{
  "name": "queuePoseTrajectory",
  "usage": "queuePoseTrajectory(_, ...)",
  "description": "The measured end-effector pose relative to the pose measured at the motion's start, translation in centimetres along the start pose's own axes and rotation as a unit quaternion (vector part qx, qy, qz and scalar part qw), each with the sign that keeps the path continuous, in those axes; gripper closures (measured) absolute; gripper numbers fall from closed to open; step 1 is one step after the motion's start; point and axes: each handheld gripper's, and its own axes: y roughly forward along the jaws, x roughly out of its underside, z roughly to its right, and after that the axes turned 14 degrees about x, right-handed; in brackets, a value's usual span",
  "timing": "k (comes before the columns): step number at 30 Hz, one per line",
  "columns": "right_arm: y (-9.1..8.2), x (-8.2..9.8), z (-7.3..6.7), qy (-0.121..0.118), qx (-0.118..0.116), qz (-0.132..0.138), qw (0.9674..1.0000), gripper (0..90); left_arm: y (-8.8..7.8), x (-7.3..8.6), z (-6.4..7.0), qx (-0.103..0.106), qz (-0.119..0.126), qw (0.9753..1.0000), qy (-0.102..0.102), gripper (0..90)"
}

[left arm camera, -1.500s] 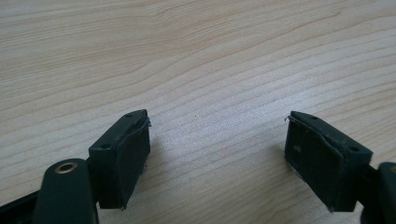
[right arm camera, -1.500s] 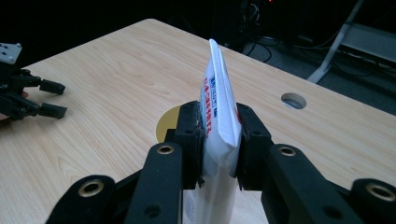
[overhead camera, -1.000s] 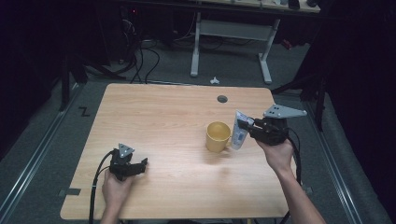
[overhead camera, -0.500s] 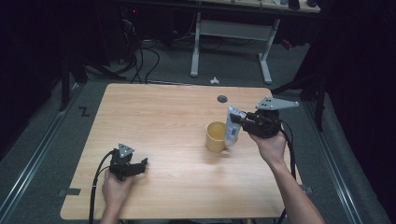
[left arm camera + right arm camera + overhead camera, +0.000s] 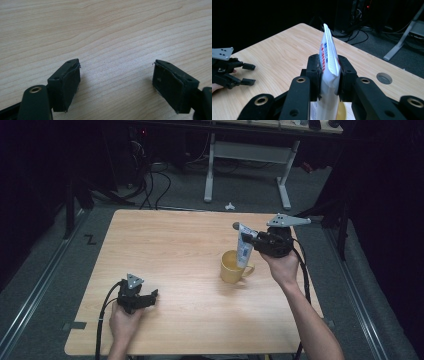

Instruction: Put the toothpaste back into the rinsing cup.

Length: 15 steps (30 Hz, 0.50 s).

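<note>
— Since your right gripper (image 5: pixel 329 75) pinches the soft white plastic tube (image 5: pixel 243 247) right of centre, over the yellow ceramic mug (image 5: pixel 234 267), how firm?

— Lightly, mid-body; it's light and squashy. Your left gripper (image 5: pixel 116 82) sits spread on the pale wooden surface (image 5: pixel 175 250).

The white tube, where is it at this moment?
In the high view the white tube is on the table's right side, clamped in the right gripper, its lower end hanging over the yellow mug.
</note>
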Motion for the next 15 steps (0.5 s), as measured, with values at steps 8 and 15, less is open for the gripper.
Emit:
queuePoseTrajectory(8, 1.6, 0.2, 0.0, 0.003, 0.005, -0.007, 1.0000, 74.9, 0.0, 0.0, 0.0, 0.000, 0.000, 1.0000, 0.000, 22.6)
queuePoseTrajectory(15, 2.7, 0.4, -0.2, 0.001, 0.010, -0.017, 0.9998, 75.0, 0.0, 0.0, 0.0, 0.000, 0.000, 1.0000, 0.000, 22.6)
